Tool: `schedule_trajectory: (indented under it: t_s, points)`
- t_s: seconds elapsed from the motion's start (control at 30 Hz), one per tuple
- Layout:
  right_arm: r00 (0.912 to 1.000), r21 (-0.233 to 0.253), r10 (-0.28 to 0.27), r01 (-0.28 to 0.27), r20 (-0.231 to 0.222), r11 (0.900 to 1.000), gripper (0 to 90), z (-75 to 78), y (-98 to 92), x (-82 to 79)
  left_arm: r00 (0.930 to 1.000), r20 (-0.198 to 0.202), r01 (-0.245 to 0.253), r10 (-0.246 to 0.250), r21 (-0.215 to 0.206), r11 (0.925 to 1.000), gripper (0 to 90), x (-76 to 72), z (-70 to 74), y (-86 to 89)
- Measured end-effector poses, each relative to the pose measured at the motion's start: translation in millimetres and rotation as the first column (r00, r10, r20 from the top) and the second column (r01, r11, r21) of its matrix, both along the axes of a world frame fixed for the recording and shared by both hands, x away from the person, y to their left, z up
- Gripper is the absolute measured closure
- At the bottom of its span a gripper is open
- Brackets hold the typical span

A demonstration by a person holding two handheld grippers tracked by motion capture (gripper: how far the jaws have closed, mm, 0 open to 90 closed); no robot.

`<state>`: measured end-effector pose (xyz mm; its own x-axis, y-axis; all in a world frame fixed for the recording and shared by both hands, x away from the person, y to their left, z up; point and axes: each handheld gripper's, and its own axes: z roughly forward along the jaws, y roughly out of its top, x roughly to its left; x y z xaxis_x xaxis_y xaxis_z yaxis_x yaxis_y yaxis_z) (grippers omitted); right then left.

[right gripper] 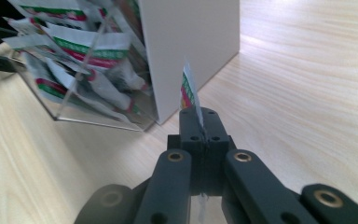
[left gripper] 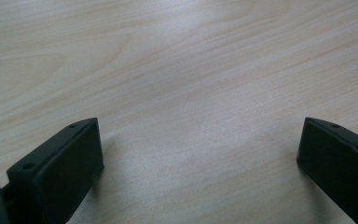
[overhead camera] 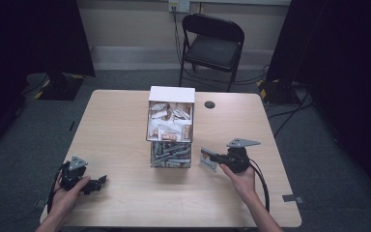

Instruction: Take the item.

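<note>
A clear two-tier dispenser box (overhead camera: 170, 128) stands mid-table, with white sachets in its upper bin and green-red sachets in the lower one (right gripper: 88, 79). My right gripper (overhead camera: 214, 158) (right gripper: 200, 122) is shut on one flat sachet (overhead camera: 208, 158) (right gripper: 188, 89), held edge-on just right of the box's white side wall. The left gripper (overhead camera: 98, 182) (left gripper: 200, 158) rests open near the table's front left corner, jaws wide apart over bare wood, nothing between them.
A light wooden table (overhead camera: 125, 111) carries a small dark round hole (overhead camera: 209, 104) behind the box on the right. A black folding chair (overhead camera: 211, 46) stands beyond the far edge. Cables trail from both grippers toward the front.
</note>
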<state>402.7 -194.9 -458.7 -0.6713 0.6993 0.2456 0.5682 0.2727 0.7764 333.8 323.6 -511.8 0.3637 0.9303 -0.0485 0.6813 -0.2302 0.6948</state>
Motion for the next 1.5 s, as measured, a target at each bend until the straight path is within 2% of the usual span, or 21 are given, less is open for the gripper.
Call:
schedule_trajectory:
  t_s: [0.33,0.47,0.5,0.8,0.97,1.13,1.33,1.5]
  points:
    - [0.9996,-0.013,-0.022,0.022,-0.02,1.0,90.0,-9.7,-0.6,7.8,1.0,0.0,0.0,0.0,0.0,1.0,0.0,0.0,0.0,0.0]
    - [0.999,-0.036,-0.036,0.035,-0.028,0.999,90.0,-12.8,-1.4,10.8,1.0,0.0,0.0,0.0,0.0,1.0,0.0,0.0,0.0,0.0]
    - [0.9991,-0.06,-0.035,0.033,-0.026,0.998,90.0,-14.7,-0.9,12.2,1.0,0.0,0.0,0.0,0.0,1.0,0.0,0.0,0.0,0.0]
    - [0.999,-0.094,-0.038,0.036,-0.025,0.995,89.9,-19.4,2.1,19.7,1.0,0.0,0.001,-0.001,0.0,1.0,0.0,0.2,0.0,0.1]
    - [0.9984,-0.107,-0.053,0.05,-0.019,0.993,89.5,-22.0,-1.4,25.6,1.0,0.0,0.001,-0.001,0.0,1.0,0.0,0.1,0.0,0.1]
    - [0.9973,-0.095,-0.07,0.068,-0.02,0.993,89.4,-24.4,-1.8,30.9,1.0,0.0,0.001,-0.001,0.0,1.0,0.0,0.2,0.0,0.1]
    - [0.9972,-0.123,-0.072,0.07,-0.017,0.99,88.9,-31.6,0.7,34.1,1.0,0.0,0.001,-0.001,0.0,1.0,0.0,0.2,0.0,0.1]
    - [0.9966,-0.127,-0.079,0.076,-0.021,0.989,88.5,-33.4,1.2,36.4,1.0,0.0,0.001,-0.001,0.0,1.0,0.0,0.2,0.0,0.1]
